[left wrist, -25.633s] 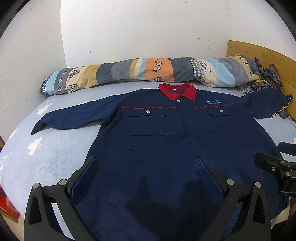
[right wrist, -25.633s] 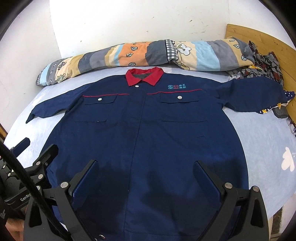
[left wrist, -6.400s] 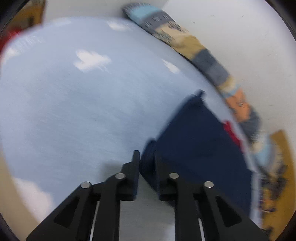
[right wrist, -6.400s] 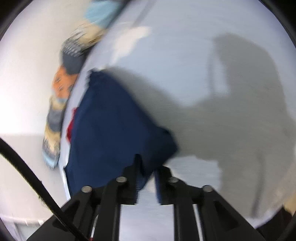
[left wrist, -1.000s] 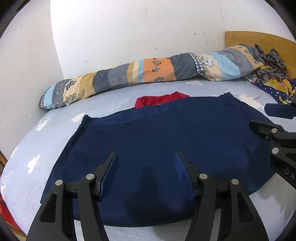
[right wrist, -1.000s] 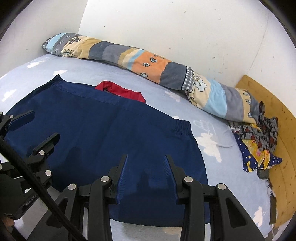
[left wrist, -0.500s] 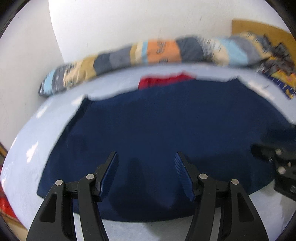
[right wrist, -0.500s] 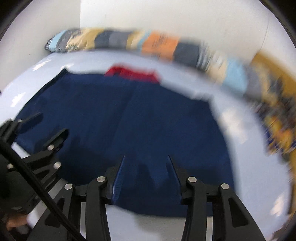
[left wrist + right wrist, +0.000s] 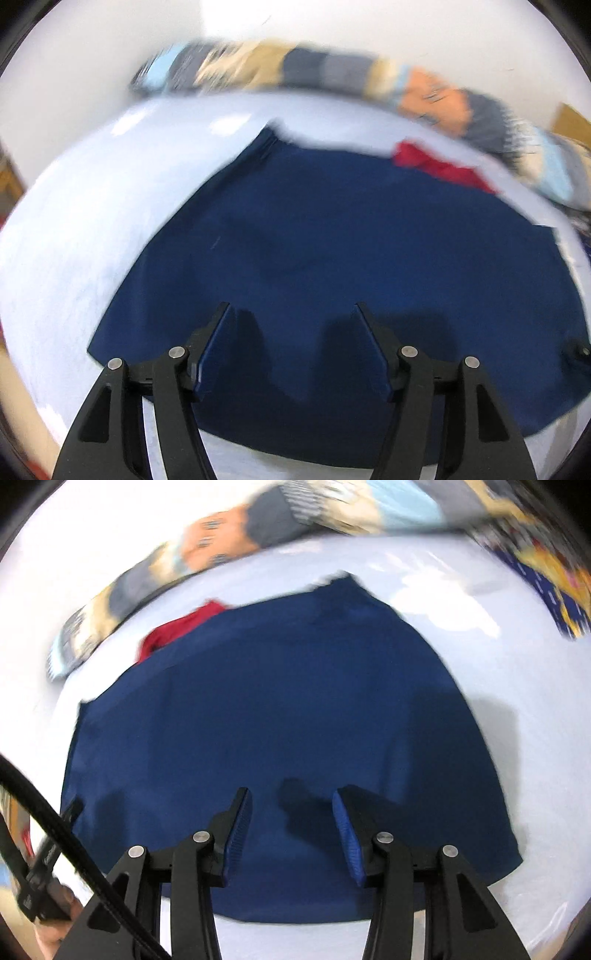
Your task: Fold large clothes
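The navy work jacket lies folded in half on the light blue bed, its red collar poking out at the far edge. It also shows in the right wrist view with the collar at far left. My left gripper is open and empty above the jacket's near left part. My right gripper is open and empty above its near middle. Both views are motion-blurred.
A long patchwork bolster lies along the white wall behind the jacket; it also shows in the right wrist view. A patterned cloth pile sits at the far right. The left gripper's edge and a hand show at lower left.
Both grippers stay open over the folded jacket. The left view has swung to the left and the right view to the right. The jacket has not moved.
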